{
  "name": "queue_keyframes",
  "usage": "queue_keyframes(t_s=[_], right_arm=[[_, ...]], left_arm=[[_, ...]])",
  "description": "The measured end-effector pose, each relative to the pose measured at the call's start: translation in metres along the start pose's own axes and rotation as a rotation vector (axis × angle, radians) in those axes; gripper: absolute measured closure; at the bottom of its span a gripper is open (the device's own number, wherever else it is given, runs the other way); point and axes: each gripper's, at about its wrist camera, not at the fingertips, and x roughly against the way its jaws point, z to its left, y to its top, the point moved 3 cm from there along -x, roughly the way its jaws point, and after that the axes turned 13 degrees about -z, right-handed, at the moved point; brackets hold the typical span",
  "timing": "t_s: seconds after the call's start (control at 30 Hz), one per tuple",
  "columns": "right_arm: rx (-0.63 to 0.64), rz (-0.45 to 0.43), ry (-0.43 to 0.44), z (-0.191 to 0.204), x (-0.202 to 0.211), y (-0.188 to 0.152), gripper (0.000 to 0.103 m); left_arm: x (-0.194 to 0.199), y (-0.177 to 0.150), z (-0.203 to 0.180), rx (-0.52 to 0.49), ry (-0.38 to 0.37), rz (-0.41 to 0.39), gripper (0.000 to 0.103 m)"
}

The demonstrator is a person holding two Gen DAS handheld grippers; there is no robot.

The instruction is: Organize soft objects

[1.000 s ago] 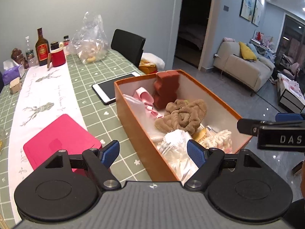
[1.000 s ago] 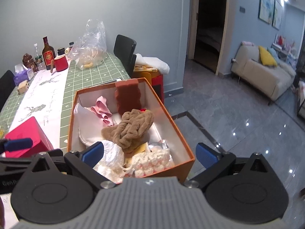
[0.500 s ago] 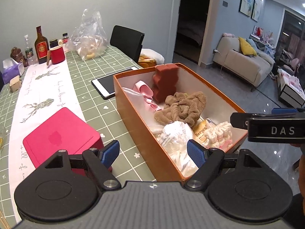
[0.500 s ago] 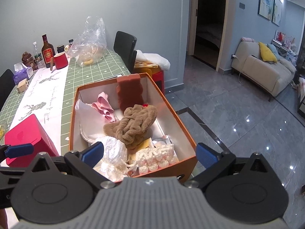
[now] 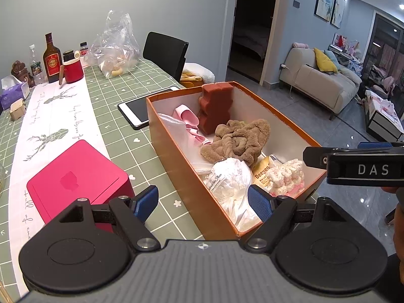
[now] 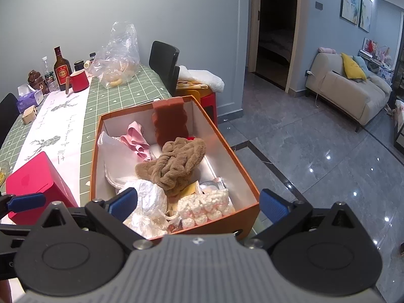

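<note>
Gaping wide and empty, both jaws flank an orange cardboard box [image 5: 176, 156] holding fuzzy brown towel [image 5: 240, 139].

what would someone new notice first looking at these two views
Most striking is the open orange cardboard box at the table edge, crammed with soft things: a fluffy brown knotted towel in the middle and a rust-red scalloped sponge standing at the far end. Next, a bright pink box sits left of it on the green checked tablecloth. The left gripper and right gripper hover open at the near end.
</note>
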Motion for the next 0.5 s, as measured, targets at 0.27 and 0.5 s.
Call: queue_keyframes(t_s=[0.27,0.5], right_arm=[[0.001,-0.001,0.003,0.0015,0.0003,0.0001,0.003],[-0.001,0.0,0.003,0.0015,0.0003,0.0004,0.003]], left_arm=[[-0.0002,-0.0003,0.0018,0.019,-0.017,0.004,0.009],[0.0005,-0.0006,-0.0012,-0.001,-0.012,-0.008,0.009]])
